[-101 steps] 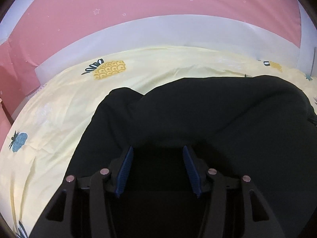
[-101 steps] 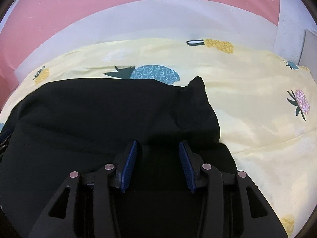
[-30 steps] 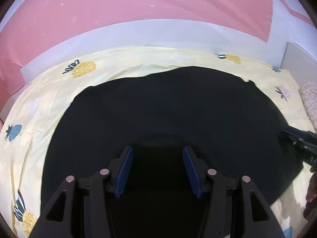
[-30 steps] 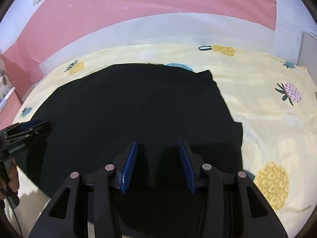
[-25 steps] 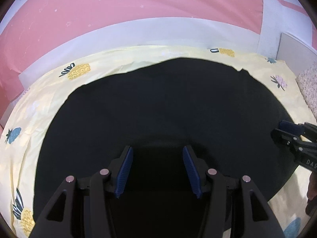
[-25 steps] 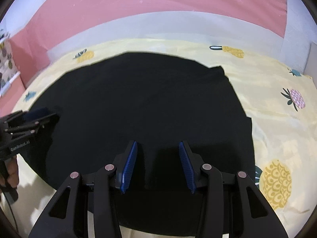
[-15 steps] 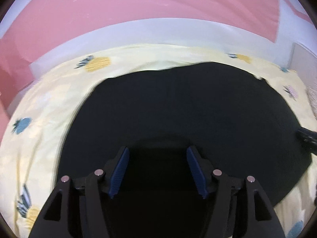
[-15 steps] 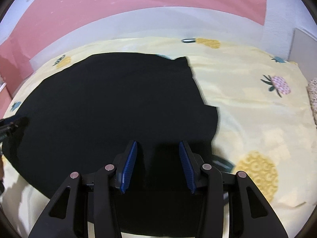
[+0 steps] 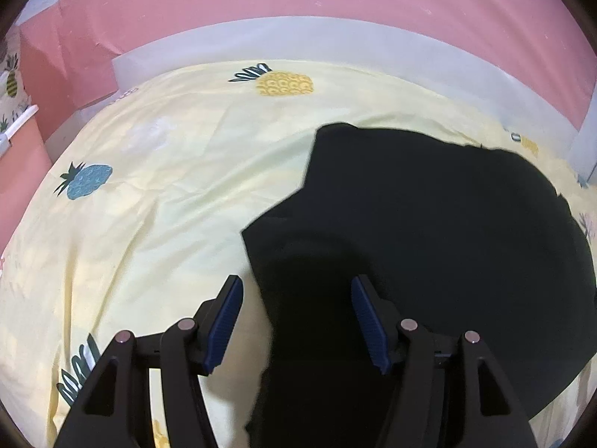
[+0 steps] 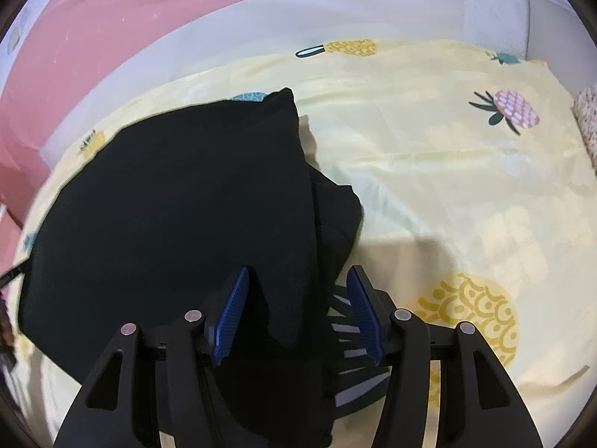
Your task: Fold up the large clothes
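Garment (image 9: 440, 224), black, lies spread on the pineapple sheet (image 9: 156, 201), looks folded over at least once since a second layer pokes out along its right edge. Left gripper (image 9: 296, 317) is released, jaws wide over the cloth's left edge, pads not pressing. Right gripper (image 10: 298, 313) has just been opening, fabric between the jaws but loose. Probably more folds left.
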Motion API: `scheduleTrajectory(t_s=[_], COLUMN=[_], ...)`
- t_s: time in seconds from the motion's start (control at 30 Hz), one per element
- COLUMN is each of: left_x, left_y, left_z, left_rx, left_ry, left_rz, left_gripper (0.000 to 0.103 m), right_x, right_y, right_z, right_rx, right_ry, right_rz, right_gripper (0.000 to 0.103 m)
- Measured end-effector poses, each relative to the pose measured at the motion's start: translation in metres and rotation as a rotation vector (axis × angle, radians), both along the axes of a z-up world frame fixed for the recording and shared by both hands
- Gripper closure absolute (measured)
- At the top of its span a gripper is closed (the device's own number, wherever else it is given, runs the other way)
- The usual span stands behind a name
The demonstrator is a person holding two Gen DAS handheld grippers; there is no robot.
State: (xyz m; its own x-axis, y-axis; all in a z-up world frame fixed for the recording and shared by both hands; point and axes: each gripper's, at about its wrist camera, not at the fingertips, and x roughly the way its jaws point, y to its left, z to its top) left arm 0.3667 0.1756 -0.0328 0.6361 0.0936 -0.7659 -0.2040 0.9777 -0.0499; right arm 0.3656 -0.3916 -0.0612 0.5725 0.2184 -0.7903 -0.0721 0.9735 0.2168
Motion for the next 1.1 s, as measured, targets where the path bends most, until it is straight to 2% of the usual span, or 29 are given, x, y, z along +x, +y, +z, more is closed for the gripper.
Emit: scheduleTrajectory(t_s=[0.07,0.2,0.57,0.83,0.97,1.1], left_x=[0.002,0.009,0.034,0.045,0.051,0.059], left_y=[0.007,0.019,0.046,0.054,0.056,0.053], left_z=[-0.002,-0.011,-0.038,-0.061,-0.066,-0.067], left_rx=[-0.048,-0.113,-0.341,-0.465,-0.499,-0.494], left_ry=[0.009,0.039,0.089,0.106,0.093,0.09], left_rz=[0.0,-0.011,-0.051,-0.13,-0.185,-0.242], left_gripper=[0.04,0.033,0.016,0.011,0.009,0.006], right_x=[0.003,0.01,0.031,0.051,0.059,0.068], right_y=[-0.007,-0.014,-0.028,-0.033,-0.035,-0.035], right_z=[0.0,-0.011,-0.026,-0.047,-0.055,-0.062], right_rx=[0.049,0.114,0.298,0.416,0.467,0.506], right_ry=[0.016,0.059,0.096,0.141,0.164,0.186], right_rz=[-0.005,-0.011,0.025,0.053,0.089,0.137], right_gripper=[0.047,0.035,0.034,0.026,0.023,0.021])
